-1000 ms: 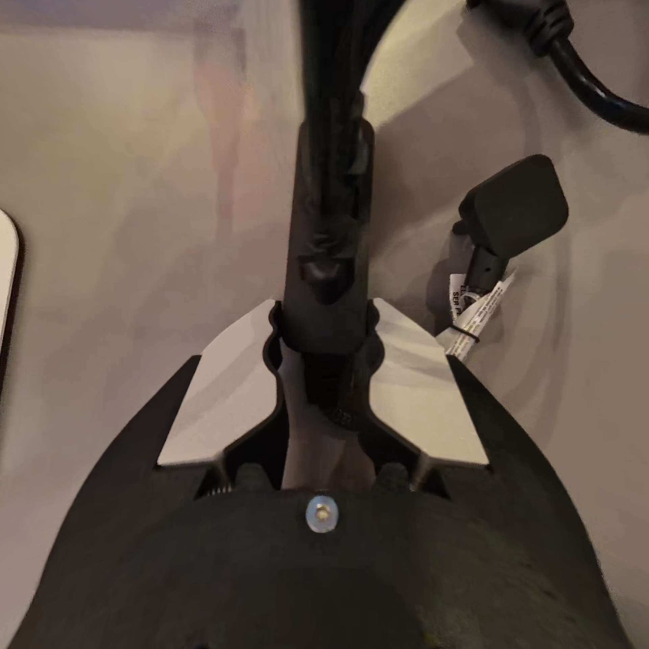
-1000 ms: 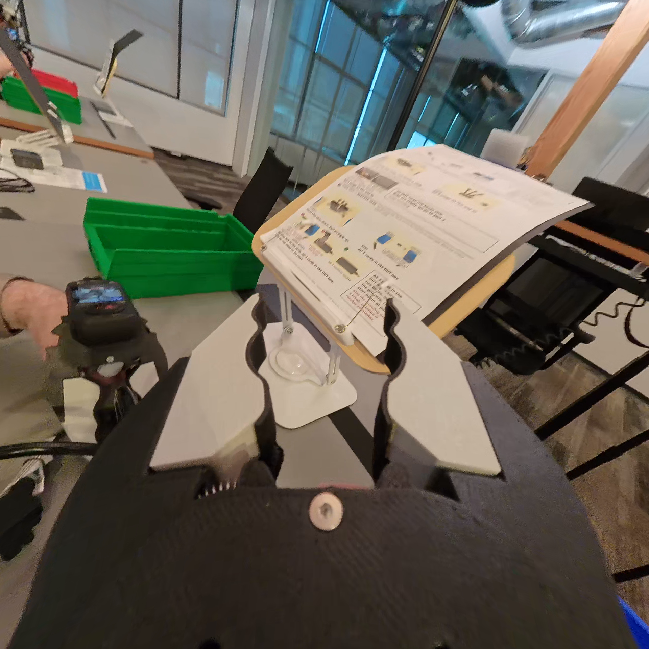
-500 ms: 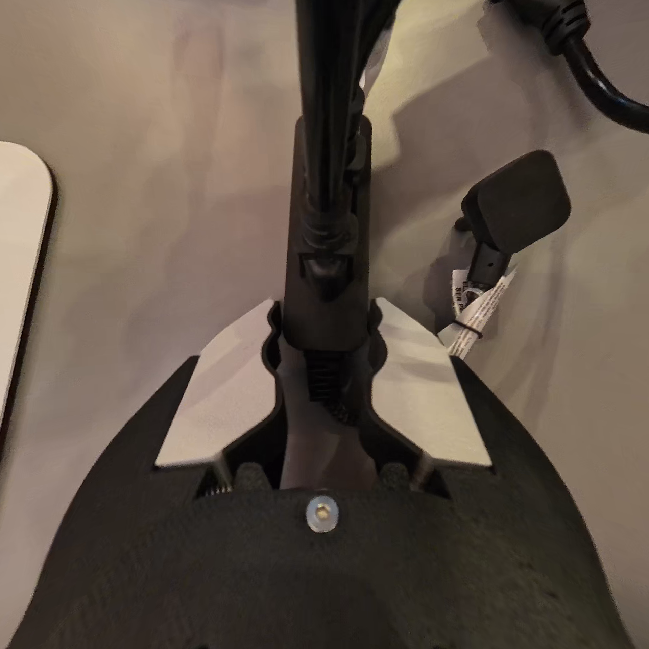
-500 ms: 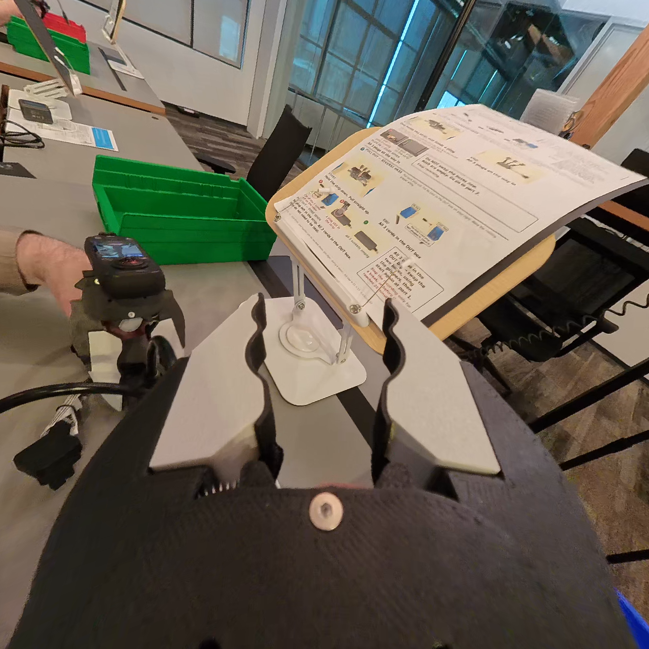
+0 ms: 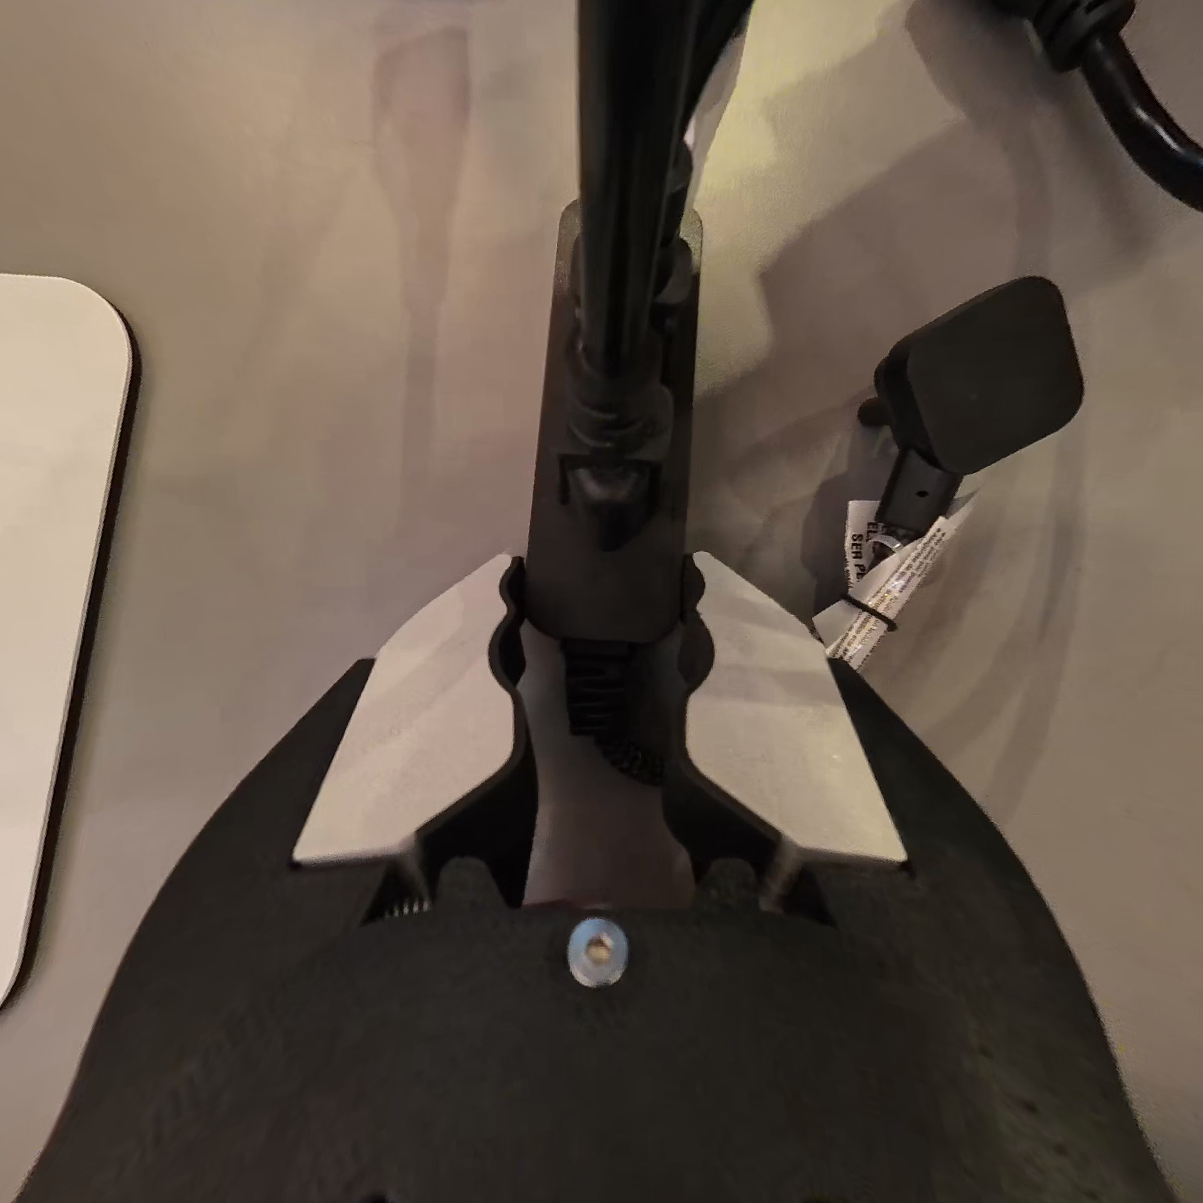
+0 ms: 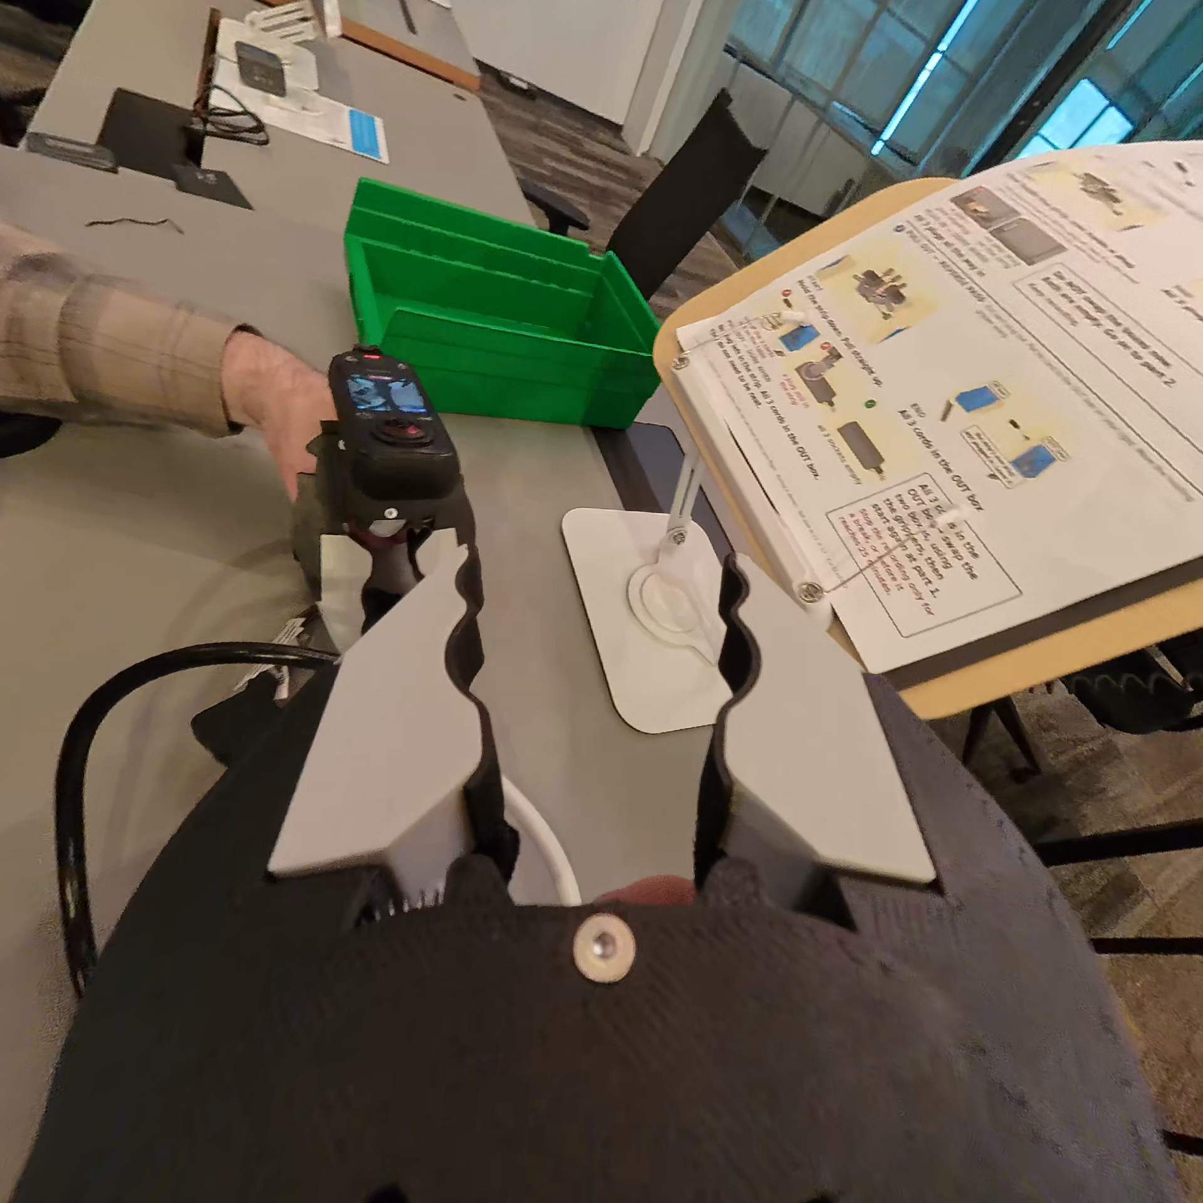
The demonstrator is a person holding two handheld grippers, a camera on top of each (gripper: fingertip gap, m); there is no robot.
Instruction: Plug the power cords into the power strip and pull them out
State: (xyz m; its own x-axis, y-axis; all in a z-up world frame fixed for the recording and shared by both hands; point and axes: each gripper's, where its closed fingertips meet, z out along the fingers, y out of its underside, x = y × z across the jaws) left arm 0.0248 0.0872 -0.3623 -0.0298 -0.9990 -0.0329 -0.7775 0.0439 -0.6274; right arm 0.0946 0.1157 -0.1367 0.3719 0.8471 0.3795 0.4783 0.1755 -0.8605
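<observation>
In the left wrist view my left gripper [image 5: 604, 566] is shut on the near end of a long black power strip [image 5: 677, 469] lying on the grey table. Black cords [image 5: 618, 195] are plugged into the strip and run up out of view. A loose flat black plug [image 5: 983, 384] with white tags [image 5: 872, 586] lies right of the strip. My right gripper [image 6: 599, 556] is open and empty above the table. In the right wrist view the left gripper [image 6: 390, 456] shows farther off at the left, held by a hand [image 6: 273, 403], with a black cord [image 6: 71, 781] looping beside it.
A white stand base [image 6: 644, 618] sits just ahead of my right gripper and carries a tilted instruction sheet [image 6: 976, 423]; it also shows in the left wrist view [image 5: 52, 586]. A green bin [image 6: 495, 338] stands behind. A thick black cord [image 5: 1106, 84] curves at top right. A white cable [image 6: 553, 853] lies under the right jaws. My hands' fingertips stand some 25 cm from each other.
My right gripper has tilted down toward the table and nearer the stand base, staying open. My left gripper keeps its hold on the strip; the white base has come further into its view.
</observation>
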